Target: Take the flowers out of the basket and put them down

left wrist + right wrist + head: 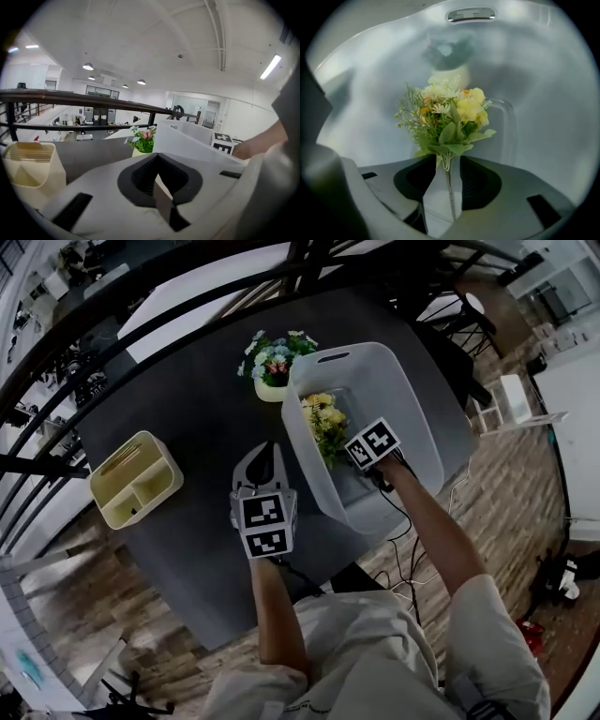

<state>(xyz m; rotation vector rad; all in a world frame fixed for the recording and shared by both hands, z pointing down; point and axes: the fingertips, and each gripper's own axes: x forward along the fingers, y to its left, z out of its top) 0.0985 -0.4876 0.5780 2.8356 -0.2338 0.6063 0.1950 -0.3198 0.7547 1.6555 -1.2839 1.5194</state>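
A yellow bouquet [325,420] with green leaves lies inside the pale plastic basket [398,360] on the dark table. My right gripper [361,454] reaches steeply down into the basket at the bouquet's near end. In the right gripper view the thin stem [449,176] runs down the gap between the jaws of my right gripper [449,165]. The jaws stand apart on either side and do not press it, and the blooms [454,112] spread just beyond the tips. My left gripper [260,460] hovers over the table left of the basket, shut and empty [158,161].
A potted bunch of blue, white and pink flowers [274,360] stands on the table [187,423] by the basket's far left corner. A cream divided organiser [137,480] sits near the table's left edge. Black railing bars cross behind the table, and chairs stand at the far right.
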